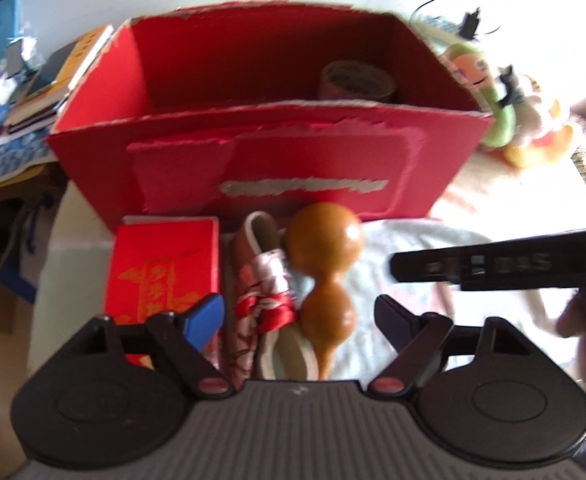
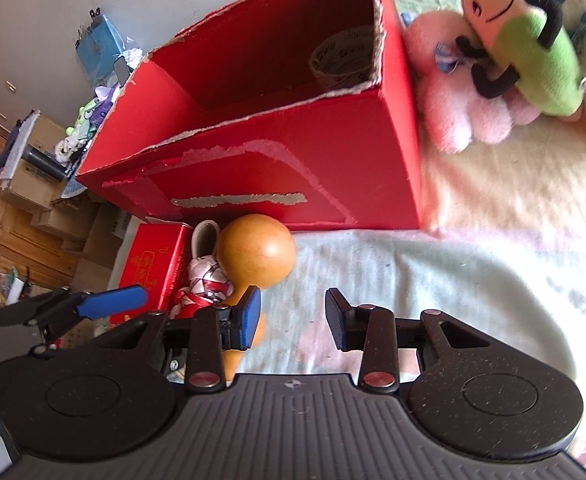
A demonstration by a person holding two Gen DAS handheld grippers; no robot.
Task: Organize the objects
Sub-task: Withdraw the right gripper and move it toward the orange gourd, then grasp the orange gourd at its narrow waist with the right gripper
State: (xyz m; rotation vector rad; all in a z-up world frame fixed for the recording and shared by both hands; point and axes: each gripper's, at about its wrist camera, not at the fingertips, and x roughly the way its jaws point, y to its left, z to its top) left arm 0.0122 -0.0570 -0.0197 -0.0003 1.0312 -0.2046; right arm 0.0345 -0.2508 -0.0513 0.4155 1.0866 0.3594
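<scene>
A large open red cardboard box (image 1: pixel 253 168) (image 2: pixel 293 168) stands on the bed with a tape roll (image 1: pixel 357 80) (image 2: pixel 345 60) inside at its right end. In front of it lie a small red box with gold print (image 1: pixel 161 268) (image 2: pixel 153 264), a little shoe with a red ribbon (image 1: pixel 257 248) (image 2: pixel 205 236) and an orange gourd (image 1: pixel 325 240) (image 2: pixel 257 252). My left gripper (image 1: pixel 299 314) hangs open over the shoe and gourd, its pads apart from both. My right gripper (image 2: pixel 293 314) is open over the pale cloth (image 2: pixel 413 272), right of the gourd, with nothing between its fingers.
A green plush toy (image 2: pixel 533 40) (image 1: pixel 493 92) and a pink one (image 2: pixel 453 100) lie right of the big box. Stacked books (image 1: pixel 65 72) and clutter sit at the left. The bed's left edge drops off beside the small red box.
</scene>
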